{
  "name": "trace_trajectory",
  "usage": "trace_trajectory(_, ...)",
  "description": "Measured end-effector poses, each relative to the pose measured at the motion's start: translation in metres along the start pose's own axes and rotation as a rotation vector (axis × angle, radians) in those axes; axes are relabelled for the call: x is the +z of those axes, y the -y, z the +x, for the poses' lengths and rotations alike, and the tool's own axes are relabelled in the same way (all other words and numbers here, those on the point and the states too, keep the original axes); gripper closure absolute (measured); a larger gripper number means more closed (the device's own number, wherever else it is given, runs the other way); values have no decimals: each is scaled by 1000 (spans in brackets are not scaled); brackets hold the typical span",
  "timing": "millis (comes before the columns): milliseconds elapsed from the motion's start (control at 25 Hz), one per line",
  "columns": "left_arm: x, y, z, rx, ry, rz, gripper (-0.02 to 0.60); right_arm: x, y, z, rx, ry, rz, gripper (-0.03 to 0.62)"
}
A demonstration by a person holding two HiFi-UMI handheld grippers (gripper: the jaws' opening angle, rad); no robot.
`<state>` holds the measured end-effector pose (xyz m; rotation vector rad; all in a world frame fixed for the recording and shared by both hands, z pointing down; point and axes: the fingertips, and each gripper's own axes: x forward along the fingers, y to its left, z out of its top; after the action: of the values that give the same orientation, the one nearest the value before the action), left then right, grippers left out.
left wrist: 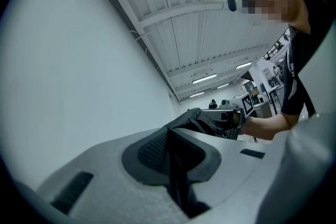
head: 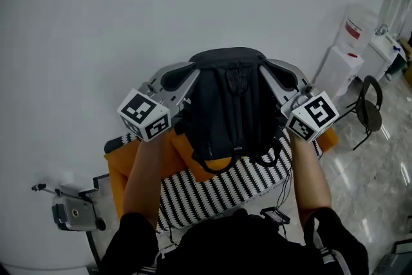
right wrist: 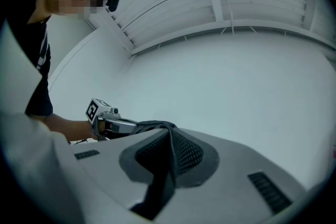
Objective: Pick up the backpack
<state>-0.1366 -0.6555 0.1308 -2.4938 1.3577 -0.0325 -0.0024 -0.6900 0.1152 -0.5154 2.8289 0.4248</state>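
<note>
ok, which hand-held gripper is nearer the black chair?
Right. The right hand-held gripper holds the backpack on the side toward the black chair; the left hand-held gripper holds its far side, the backpack between it and the chair.

matt black woven-cloth backpack (head: 228, 106), smooth matt grey plastic left gripper (left wrist: 169, 147) with rough black mesh-textured pads (left wrist: 149, 152), ribbed black-and-white striped cloth (head: 219, 193), and there's a glossy pale stone-like floor (head: 373, 196).

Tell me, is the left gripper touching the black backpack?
Touching. In its own view, the left gripper is pinched shut on a black strap of the backpack.
</note>
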Motion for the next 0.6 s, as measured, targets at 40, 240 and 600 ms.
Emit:
trace_trajectory(40, 5, -2, -1, -1, 5, 6, 541, 4, 0, 2, -1, 5, -3, 553)
trace_trajectory(240, 25, -1, -1, 0, 23, 28, 541, 25, 0, 2, 1, 22, -15, 553)
trace_trajectory(600, 52, 0, -7, 4, 60, 56, 541, 51, -4, 4, 6, 46, -38, 553)
